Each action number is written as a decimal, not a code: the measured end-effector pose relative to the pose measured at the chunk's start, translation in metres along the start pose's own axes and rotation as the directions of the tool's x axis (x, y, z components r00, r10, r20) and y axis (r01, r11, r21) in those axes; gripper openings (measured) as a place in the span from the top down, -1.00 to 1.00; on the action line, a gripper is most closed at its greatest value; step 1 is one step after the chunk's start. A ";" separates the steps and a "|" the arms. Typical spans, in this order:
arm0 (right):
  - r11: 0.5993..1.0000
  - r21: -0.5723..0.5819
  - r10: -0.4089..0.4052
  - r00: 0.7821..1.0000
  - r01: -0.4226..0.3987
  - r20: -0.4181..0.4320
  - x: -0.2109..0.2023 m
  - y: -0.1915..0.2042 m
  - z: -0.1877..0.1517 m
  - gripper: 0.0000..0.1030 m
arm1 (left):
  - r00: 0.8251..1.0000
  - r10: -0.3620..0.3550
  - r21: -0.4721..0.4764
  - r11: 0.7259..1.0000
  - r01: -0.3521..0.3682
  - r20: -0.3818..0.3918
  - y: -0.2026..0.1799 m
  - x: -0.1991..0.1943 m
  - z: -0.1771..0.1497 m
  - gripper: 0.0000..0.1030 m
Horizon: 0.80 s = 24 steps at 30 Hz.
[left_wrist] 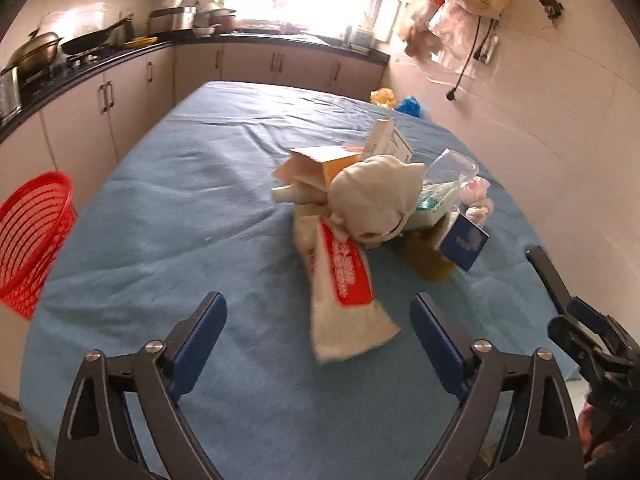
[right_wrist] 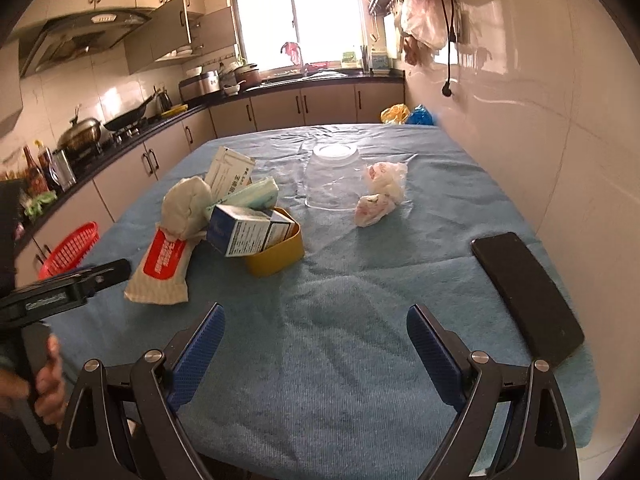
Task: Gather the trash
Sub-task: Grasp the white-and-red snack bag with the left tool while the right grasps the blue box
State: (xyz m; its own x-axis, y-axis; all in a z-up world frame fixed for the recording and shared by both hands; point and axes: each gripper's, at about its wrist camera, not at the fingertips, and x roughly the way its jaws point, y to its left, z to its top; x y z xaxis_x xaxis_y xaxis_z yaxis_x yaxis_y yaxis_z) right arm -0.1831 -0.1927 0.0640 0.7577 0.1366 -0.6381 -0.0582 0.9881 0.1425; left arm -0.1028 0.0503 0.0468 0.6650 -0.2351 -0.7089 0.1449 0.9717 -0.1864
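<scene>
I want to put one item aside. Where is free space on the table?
Bare blue cloth lies between the right gripper and the yellow tub, and left of the trash pile toward the red basket. The pile itself is crowded.

Lit by daylight from the window (right_wrist: 298, 16), blown out to white in the left view. Glare on the wall tiles (right_wrist: 520, 92). Soft shadows on the cloth (right_wrist: 340, 340). Strong fisheye bending, dark corners. Slight blur on the trash pile (left_wrist: 360, 208).
</scene>
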 end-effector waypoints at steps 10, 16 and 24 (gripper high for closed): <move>0.994 -0.041 0.105 0.994 -0.104 0.022 0.003 0.004 0.017 -0.81 | 0.994 0.051 0.002 0.999 -0.051 -0.101 -0.013 0.062 0.014 -0.27; 0.964 -0.236 0.135 0.990 -0.124 0.031 0.021 0.045 0.025 -0.81 | 0.994 0.051 0.001 0.999 -0.051 -0.097 -0.009 0.060 0.015 0.19; 0.891 -0.447 0.087 0.996 -0.074 0.010 0.061 0.077 0.034 -0.81 | 0.997 -0.014 -0.018 1.000 0.013 -0.074 0.006 0.030 0.005 0.19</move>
State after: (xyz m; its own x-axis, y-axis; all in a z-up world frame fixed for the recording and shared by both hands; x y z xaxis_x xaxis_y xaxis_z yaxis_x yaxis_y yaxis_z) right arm -0.1191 -0.1101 0.0614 0.7561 0.2216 -0.6157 -0.3983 0.9024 -0.1643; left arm -0.0784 0.0489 0.0279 0.6067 -0.2496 -0.7547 0.1398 0.9681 -0.2077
